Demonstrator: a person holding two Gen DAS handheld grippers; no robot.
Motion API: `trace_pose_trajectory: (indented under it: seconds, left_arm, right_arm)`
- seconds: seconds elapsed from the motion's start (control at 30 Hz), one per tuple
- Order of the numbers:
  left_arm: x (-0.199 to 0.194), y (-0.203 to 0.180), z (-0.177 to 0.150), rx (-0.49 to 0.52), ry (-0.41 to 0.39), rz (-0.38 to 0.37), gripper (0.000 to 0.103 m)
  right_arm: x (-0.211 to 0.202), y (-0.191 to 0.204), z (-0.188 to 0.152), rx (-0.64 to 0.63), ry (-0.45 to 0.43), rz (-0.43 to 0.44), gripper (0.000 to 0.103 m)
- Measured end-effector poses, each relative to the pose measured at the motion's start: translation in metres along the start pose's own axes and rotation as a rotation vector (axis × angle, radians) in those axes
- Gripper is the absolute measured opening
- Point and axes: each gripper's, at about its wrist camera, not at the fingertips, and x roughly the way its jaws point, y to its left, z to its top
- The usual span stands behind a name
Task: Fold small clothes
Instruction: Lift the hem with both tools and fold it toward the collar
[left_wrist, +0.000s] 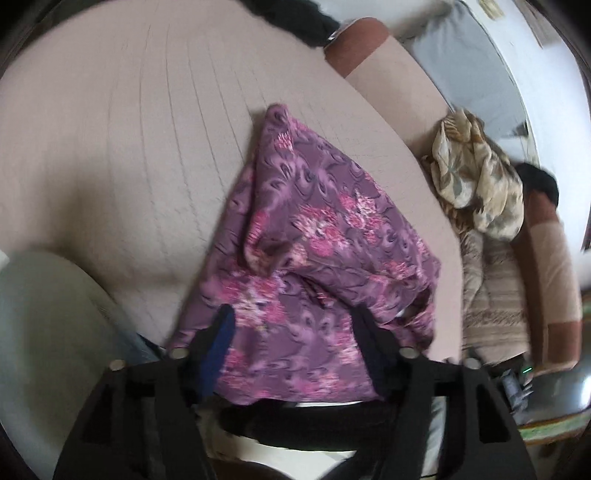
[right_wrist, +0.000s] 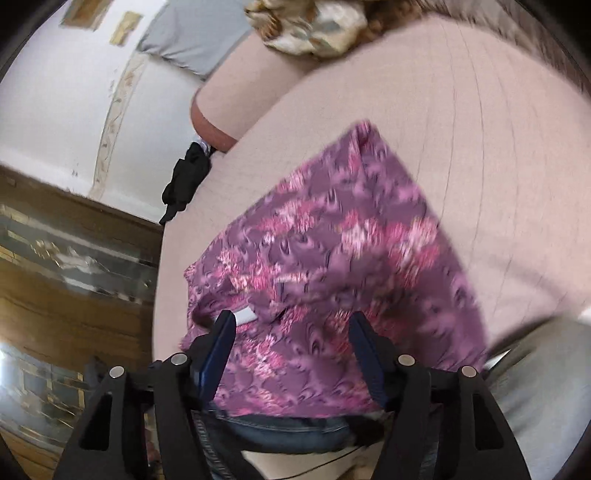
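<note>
Cloth (left_wrist: 314, 236), purple with pink flowers, lies on our pale pink cushion (left_wrist: 110, 147), near its front edge.

We think it is soft, thin and light, so it will flop and bunch up if we pull hard. Our left gripper (left_wrist: 291, 325) and right gripper (right_wrist: 291, 328) both hover over it with fingers apart, pinching nothing. We would pinch it at the near corners and hem, not the middle.

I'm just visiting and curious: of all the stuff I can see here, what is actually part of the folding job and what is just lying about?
Part of the job:
- purple floral garment
- left gripper, open
- right gripper, open
- pink quilted cover it lies on

Lying about:
- beige patterned cloth, crumpled
- black cloth
- grey cushion
</note>
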Motion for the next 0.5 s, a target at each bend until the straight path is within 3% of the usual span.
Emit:
trace_pose_trajectory:
  seconds: [0.17,0.37,0.5]
  left_arm:
    - [0.031,-0.007,0.013,-0.128,0.049,-0.039,0.069]
    - [0.057,0.0,0.024,-0.245,0.068,0.029,0.069]
    - [0.063,0.016,0.024,-0.305,0.056,0.056,0.069]
  right_arm:
    - [0.032,-0.012,0.012,0.151,0.036,0.001,0.077]
    - [0.065,-0.025,0.026,0.315,0.088,0.011,0.077]
    - [0.081,-0.042,0.033,0.374,0.099,-0.066,0.056]
